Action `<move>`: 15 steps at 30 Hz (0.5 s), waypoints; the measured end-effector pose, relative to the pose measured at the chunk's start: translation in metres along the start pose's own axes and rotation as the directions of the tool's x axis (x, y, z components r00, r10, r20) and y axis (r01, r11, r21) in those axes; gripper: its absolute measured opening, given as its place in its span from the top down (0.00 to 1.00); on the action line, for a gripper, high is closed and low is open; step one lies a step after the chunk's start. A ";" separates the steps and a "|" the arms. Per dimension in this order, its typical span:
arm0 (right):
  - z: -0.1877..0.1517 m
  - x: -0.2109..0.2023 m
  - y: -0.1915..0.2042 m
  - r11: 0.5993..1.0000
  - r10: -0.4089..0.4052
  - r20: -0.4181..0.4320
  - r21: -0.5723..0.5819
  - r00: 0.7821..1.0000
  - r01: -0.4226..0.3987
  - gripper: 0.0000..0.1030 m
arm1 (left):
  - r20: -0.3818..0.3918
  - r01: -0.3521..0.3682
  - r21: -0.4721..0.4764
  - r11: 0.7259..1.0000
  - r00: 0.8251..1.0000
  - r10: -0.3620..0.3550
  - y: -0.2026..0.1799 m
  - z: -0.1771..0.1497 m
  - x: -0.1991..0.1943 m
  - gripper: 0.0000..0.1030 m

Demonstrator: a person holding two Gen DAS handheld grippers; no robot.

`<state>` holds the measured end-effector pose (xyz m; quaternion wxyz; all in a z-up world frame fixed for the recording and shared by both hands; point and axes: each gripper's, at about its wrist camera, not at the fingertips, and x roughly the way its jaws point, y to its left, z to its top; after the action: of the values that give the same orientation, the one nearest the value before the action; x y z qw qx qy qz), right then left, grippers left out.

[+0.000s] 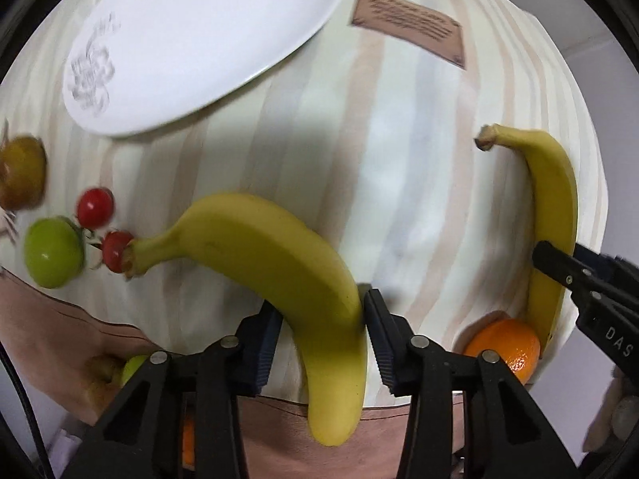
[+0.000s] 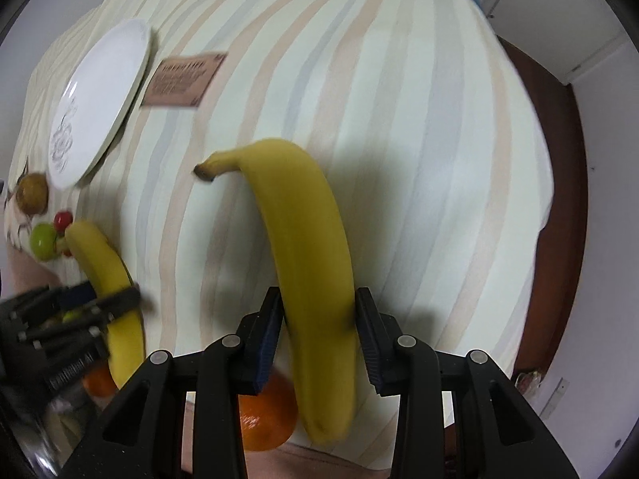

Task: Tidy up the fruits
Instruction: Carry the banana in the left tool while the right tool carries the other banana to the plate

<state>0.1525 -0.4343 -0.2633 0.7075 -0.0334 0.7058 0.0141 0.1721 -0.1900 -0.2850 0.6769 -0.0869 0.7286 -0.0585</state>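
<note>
Two yellow bananas are over a striped tablecloth [image 1: 399, 159]. My left gripper [image 1: 319, 311] is shut on one banana [image 1: 271, 247] near its lower half, and its stem points at two cherry tomatoes [image 1: 95, 206]. My right gripper [image 2: 317, 307] is shut on the other banana [image 2: 303, 219], whose stem points up and left. Each view shows the other gripper too: the right gripper [image 1: 559, 267] on its banana [image 1: 555, 199], and the left gripper [image 2: 100, 299] on its banana [image 2: 104, 263]. An orange [image 2: 267, 419] lies just below the right gripper.
A white oval plate [image 1: 199, 40] lies at the upper left, with a brown card [image 1: 411, 24] beside it. A green round fruit [image 1: 54, 257] and a brownish fruit [image 1: 20, 175] sit at the left by the tomatoes. The table edge runs along the bottom.
</note>
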 end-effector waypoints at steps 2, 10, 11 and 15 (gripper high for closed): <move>0.003 0.001 -0.002 1.000 -0.003 0.013 -0.002 1.000 0.003 0.60 | -0.016 0.017 -0.035 0.999 1.000 -0.017 0.005 -0.001 0.005 0.58; 0.014 0.010 0.011 0.996 -0.079 0.065 -0.030 0.995 0.081 0.62 | 0.046 -0.015 -0.043 0.999 0.999 0.017 -0.011 -0.031 0.012 0.66; 0.013 0.006 0.016 0.995 -0.084 0.076 -0.037 0.994 0.087 0.63 | 0.056 -0.019 -0.032 0.999 0.998 0.021 -0.011 -0.038 0.007 0.66; -0.001 -0.011 0.016 0.998 -0.049 0.112 -0.027 0.992 0.053 0.63 | 0.098 -0.021 -0.012 1.000 0.995 0.022 -0.027 -0.056 -0.025 0.68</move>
<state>0.1505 -0.4184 -0.2532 0.7453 -0.0614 0.6638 0.0086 0.1194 -0.2136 -0.2508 0.7120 -0.0854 0.6956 -0.0427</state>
